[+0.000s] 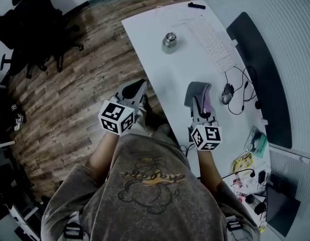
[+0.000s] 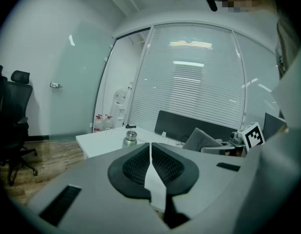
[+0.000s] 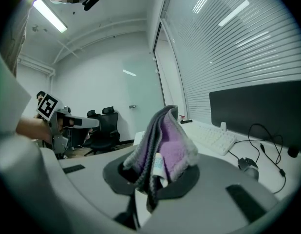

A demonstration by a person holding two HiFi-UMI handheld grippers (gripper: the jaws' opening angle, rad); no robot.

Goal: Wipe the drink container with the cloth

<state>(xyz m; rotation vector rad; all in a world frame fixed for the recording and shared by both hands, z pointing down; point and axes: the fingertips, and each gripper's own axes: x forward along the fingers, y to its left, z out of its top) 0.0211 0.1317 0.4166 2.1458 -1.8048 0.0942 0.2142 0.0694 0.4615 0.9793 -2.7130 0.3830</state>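
The drink container (image 1: 170,39) is a small metal flask standing upright on the white desk (image 1: 195,64), far from both grippers; the left gripper view shows the flask (image 2: 129,136) at the desk's near corner. My right gripper (image 1: 197,103) is shut on a grey and purple cloth (image 1: 197,93), held over the desk's near part. In the right gripper view the cloth (image 3: 162,145) bunches up between the jaws of the right gripper (image 3: 153,177). My left gripper (image 1: 136,92) hangs off the desk's left edge over the floor, shut and empty, its jaws meeting at the tip of the left gripper (image 2: 150,155).
A white keyboard (image 1: 213,44) lies beyond the flask, with a mouse (image 1: 227,93) and its cables to the right of the cloth. A dark screen panel (image 1: 260,79) runs along the desk's right side. Black office chairs (image 1: 34,29) stand on the wood floor at the left.
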